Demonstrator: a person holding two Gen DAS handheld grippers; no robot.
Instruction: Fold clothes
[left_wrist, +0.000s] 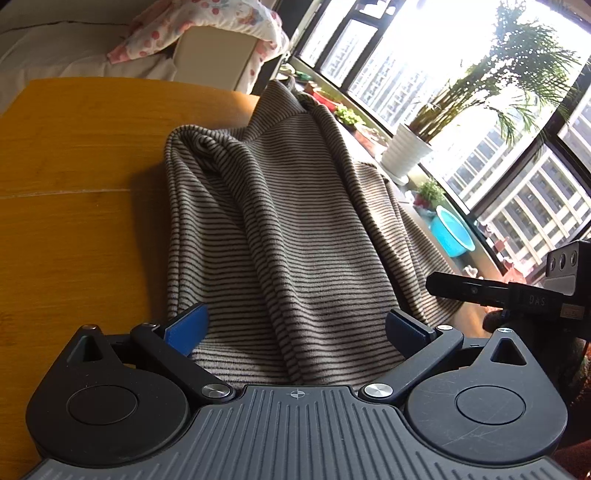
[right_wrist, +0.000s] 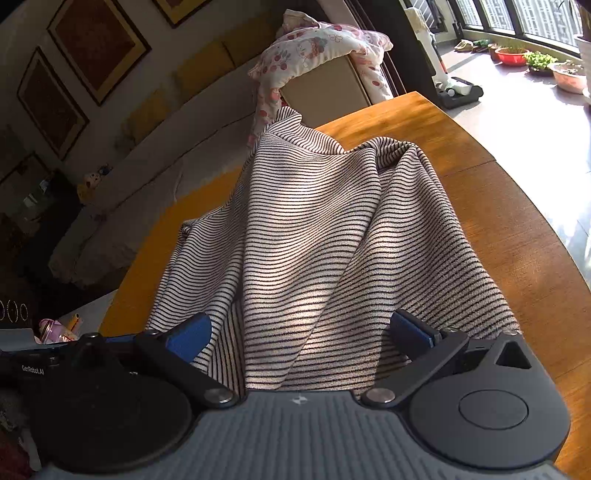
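Both grippers' jaws gape wide, holding nothing; rumpled black-and-beige striped knit garment (left_wrist: 288, 229) stretches straight ahead of me on the orange wooden surface (left_wrist: 74, 206).

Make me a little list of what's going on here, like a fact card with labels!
garment: striped top, rumpled, lying on the table
table: orange-brown wood
left gripper: open, the cloth lies between its blue pads
right gripper: open, the cloth lies between its pads
nearby: floral bedding on a sofa, potted palm by the window
folding: not yet neat
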